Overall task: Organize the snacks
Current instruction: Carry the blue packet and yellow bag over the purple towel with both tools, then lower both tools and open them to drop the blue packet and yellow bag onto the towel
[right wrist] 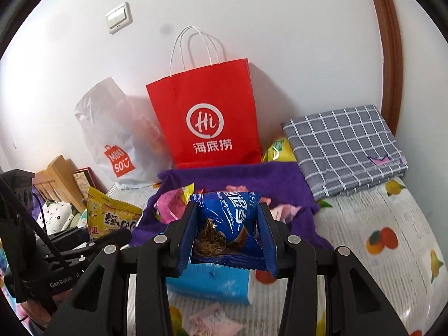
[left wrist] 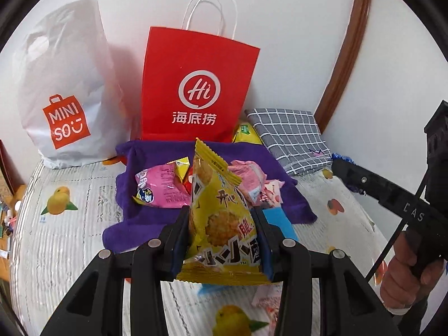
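Two snack packs are up in the air, one in each gripper. The left gripper [left wrist: 222,225] has its fingers [left wrist: 179,235] squeezed on a yellow cracker pack [left wrist: 221,218], which stands tall between them. The right gripper [right wrist: 228,226] has its fingers [right wrist: 187,232] squeezed on a blue cookie pack [right wrist: 226,218]. Both packs hang above the purple cloth [left wrist: 156,224] that lies on the bed [left wrist: 61,235]. More snacks sit in a heap on that cloth, such as a pink pack [left wrist: 162,187].

I think the job now is to carry each pack to its place, maybe the red paper bag [left wrist: 196,84] that stands against the wall behind the cloth, though I cannot tell for sure. To do it well, keep the squeeze gentle so the crackers and cookies do not break, and lift each pack over the top edge of the bag before letting go.

The bag's string handles [left wrist: 208,14] stick up and could catch a finger. A white shop bag [left wrist: 64,89] leans just beside the red one. A folded grey checked cloth [left wrist: 288,134] lies on the other side, with another yellow pack [left wrist: 245,134] peeking out between it and the red bag. The two grippers are near each other, so they could bump
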The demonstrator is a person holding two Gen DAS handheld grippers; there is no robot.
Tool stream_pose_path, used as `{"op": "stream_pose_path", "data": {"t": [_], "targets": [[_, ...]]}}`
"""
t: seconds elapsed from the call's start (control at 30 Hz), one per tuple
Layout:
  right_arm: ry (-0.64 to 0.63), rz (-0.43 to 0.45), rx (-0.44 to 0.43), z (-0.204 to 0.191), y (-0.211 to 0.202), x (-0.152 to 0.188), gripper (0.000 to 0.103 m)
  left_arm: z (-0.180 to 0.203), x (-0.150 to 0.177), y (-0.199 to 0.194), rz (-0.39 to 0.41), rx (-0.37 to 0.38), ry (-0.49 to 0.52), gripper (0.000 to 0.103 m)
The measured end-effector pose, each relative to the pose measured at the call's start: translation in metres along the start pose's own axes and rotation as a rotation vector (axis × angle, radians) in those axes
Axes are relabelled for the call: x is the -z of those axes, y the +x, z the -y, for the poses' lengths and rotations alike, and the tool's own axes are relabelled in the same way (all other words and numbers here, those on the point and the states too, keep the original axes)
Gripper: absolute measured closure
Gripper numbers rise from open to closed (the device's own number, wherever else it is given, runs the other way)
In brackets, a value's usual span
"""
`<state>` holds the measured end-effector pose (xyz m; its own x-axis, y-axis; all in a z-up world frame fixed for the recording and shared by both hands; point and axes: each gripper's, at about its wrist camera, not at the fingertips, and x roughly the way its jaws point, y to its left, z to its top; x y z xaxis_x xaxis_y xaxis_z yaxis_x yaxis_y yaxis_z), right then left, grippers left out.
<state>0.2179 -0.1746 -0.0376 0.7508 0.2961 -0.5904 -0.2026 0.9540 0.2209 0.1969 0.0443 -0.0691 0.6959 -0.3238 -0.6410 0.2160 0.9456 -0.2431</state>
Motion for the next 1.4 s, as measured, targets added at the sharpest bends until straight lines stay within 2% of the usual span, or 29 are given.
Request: {"op": "stream_pose_path", "data": {"t": [0.43,0.57,0.83,0.97,1.1,1.2,1.3,1.4], "targets": [[0.014,-0.005,-0.042,0.003,0.069,-0.017,0.061,-0.034,0.000,0.020,0.009,0.030,-0.091,0.062],[0.021,-0.021,-0.045,0.006,0.084,-0.010,0.061,-0.043,0.003,0.026,-0.001,0.056,-0.134,0.062],[0.038,-0.048,-0.004,0.024,0.098,-0.005,0.061,-0.047,0.004,0.033,-0.001,-0.056,-0.121,0.063],[0.068,-0.028,0.016,0.039,0.095,-0.007,0.061,-0.049,0.003,0.032,0.004,-0.049,-0.125,0.063],[0.080,-0.046,0.021,0.047,0.103,-0.004,0.060,-0.048,0.004,0.035,-0.004,-0.054,-0.124,0.063],[0.063,-0.055,0.085,0.050,0.113,0.000,0.060,-0.048,0.004,0.037,-0.008,-0.051,-0.126,0.063],[0.071,-0.080,0.134,0.059,0.125,0.004,0.060,-0.047,0.005,0.036,-0.006,-0.046,-0.124,0.063],[0.093,-0.121,0.123,0.066,0.136,0.008,0.060,-0.046,0.005,0.035,-0.004,-0.040,-0.122,0.063]]}}
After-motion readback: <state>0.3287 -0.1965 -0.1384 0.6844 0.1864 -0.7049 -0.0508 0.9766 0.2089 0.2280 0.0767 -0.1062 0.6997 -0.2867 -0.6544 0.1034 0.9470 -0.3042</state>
